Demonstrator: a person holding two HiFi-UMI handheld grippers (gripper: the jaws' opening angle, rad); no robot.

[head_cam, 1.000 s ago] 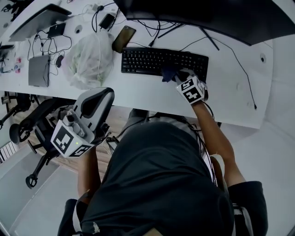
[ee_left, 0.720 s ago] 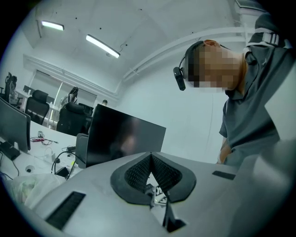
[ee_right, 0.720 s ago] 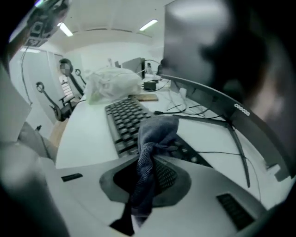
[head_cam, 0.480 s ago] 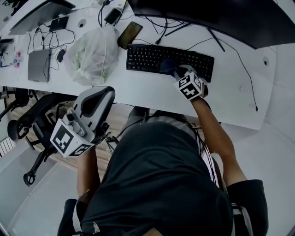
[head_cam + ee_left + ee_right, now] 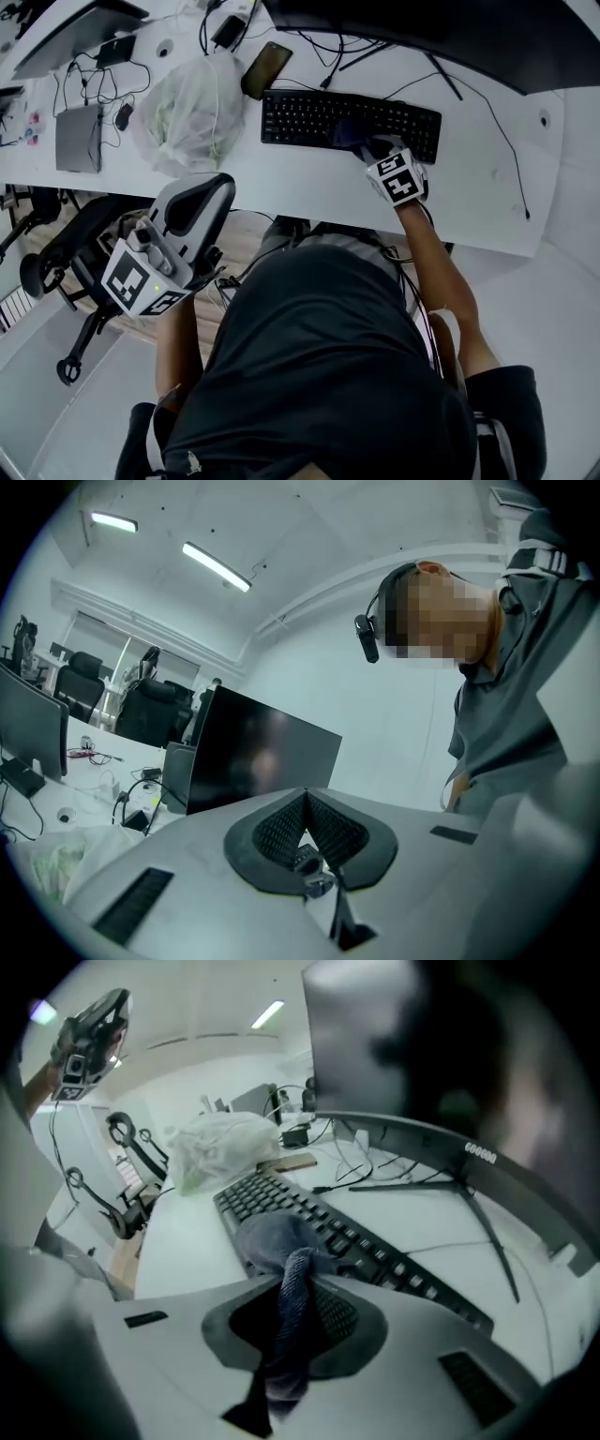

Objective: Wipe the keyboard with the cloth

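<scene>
**Right gripper presses a cloth onto the keyboard; left gripper idle**

Head view: A person leans over a white surface [image 5: 309,192]. A black keyboard [image 5: 300,117] lies on it with its long axis running left to right. The right gripper [image 5: 377,150] reaches over the keyboard's near edge, right of the middle. A dark blue cloth [image 5: 347,134] is bunched on the keys just beyond its fingers. Most of the keys stretch away to the left of the cloth, with only a short run to its right. A wipe would probably travel along that long axis. The left gripper [image 5: 195,195] hangs near the person's body, off the surface and well apart from the keyboard, so the right one is much nearer the work. Off the keyboard's far left corner lie a phone [image 5: 265,70] and a filled plastic bag [image 5: 187,112]. Cables trail along the far edge under a monitor [image 5: 450,37]. None of these sits on the keys.

Left gripper view: The left gripper [image 5: 306,803] points upward. Its fingers are closed together with nothing between them. A dark monitor [image 5: 262,761] and the person's torso stand beyond.

Right gripper view: The right gripper's [image 5: 298,1283] fingers are clamped on a twisted tail of the cloth [image 5: 277,1241]. The cloth's bunched end rests on the keyboard [image 5: 375,1255] straight ahead. The plastic bag [image 5: 225,1152] sits past the keyboard's far end.
</scene>
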